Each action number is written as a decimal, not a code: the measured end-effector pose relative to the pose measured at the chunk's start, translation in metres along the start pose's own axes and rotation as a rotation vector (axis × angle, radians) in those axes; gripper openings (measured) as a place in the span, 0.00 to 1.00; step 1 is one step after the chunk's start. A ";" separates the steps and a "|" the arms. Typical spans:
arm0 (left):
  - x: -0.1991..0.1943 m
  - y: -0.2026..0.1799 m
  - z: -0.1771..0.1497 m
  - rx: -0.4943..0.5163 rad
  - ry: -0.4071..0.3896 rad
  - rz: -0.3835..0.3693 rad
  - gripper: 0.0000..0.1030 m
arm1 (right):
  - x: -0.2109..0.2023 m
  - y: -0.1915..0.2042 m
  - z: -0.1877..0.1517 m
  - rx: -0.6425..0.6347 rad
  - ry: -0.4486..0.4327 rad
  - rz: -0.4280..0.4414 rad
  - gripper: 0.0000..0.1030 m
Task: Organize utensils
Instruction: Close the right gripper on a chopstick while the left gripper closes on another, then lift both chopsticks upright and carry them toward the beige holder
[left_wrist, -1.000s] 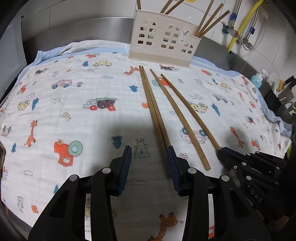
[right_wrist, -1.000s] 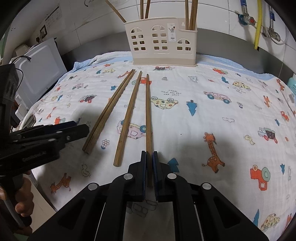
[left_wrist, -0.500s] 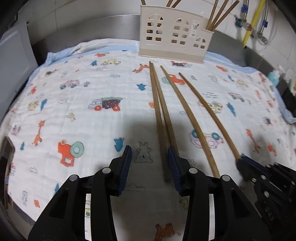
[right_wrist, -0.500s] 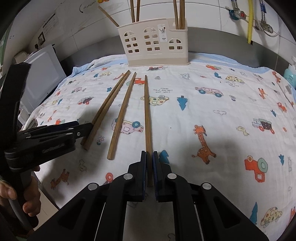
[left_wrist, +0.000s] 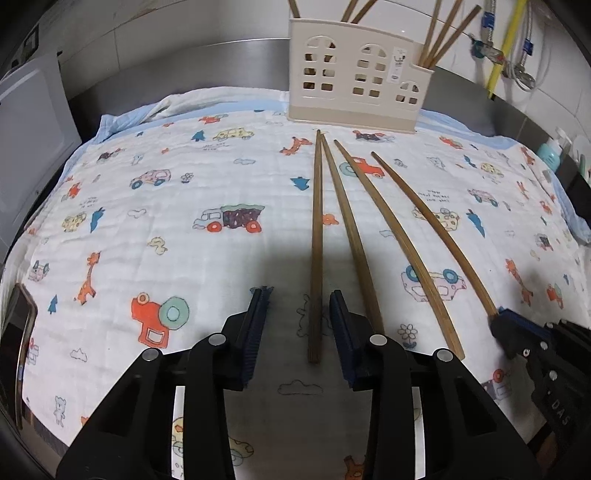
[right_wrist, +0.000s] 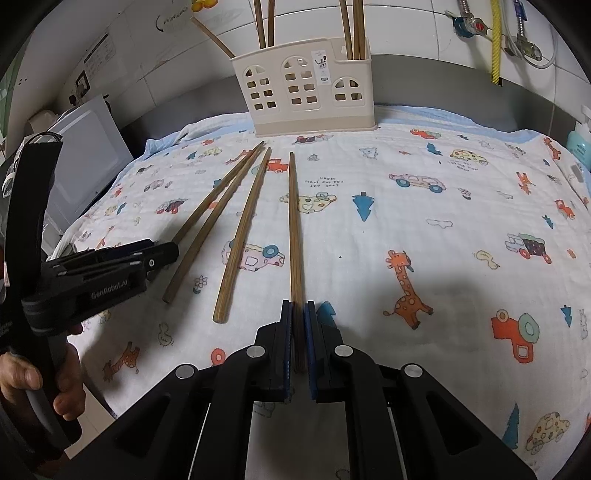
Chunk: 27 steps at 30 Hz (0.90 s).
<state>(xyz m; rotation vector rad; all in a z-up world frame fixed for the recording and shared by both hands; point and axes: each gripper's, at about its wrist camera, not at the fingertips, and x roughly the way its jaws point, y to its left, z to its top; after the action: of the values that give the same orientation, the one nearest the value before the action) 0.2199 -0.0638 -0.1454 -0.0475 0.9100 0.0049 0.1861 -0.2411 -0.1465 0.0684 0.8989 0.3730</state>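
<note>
Four long wooden chopsticks lie side by side on a cartoon-print cloth (left_wrist: 184, 229), tips toward a cream holder (left_wrist: 354, 85) (right_wrist: 306, 96) that has more chopsticks standing in it. My left gripper (left_wrist: 299, 295) straddles the near end of the leftmost chopstick (left_wrist: 316, 240). Its jaws are closing, and a gap still shows on both sides of the stick. The second chopstick (left_wrist: 351, 229) runs behind its right finger. My right gripper (right_wrist: 298, 306) is shut on the near end of the rightmost chopstick (right_wrist: 293, 221). The right gripper (left_wrist: 506, 325) also shows in the left wrist view.
A white appliance (right_wrist: 88, 158) stands off the cloth's left side. A dark flat object (left_wrist: 18, 350) lies at the left edge. A blue bottle (right_wrist: 580, 144) and a yellow hose (left_wrist: 506, 48) with pipes are at the back right. A hand (right_wrist: 37, 380) holds the left gripper (right_wrist: 162, 254).
My left gripper shifted right, so the leftmost chopstick now lies between its jaws, split from its neighbour. The jaws have narrowed a little. The right gripper stays shut on its chopstick.
</note>
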 end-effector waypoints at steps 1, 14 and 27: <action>0.000 -0.001 0.000 0.017 -0.004 0.003 0.32 | 0.001 0.000 0.000 0.002 -0.003 0.001 0.07; -0.013 0.025 0.012 0.005 -0.025 -0.147 0.06 | -0.022 0.008 0.011 -0.031 -0.060 -0.017 0.06; -0.085 0.037 0.060 0.049 -0.289 -0.221 0.05 | -0.088 0.023 0.104 -0.125 -0.255 -0.013 0.06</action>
<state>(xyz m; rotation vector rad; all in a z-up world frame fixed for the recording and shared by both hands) 0.2140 -0.0226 -0.0427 -0.0991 0.6115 -0.2113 0.2108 -0.2401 -0.0102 -0.0048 0.6230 0.3978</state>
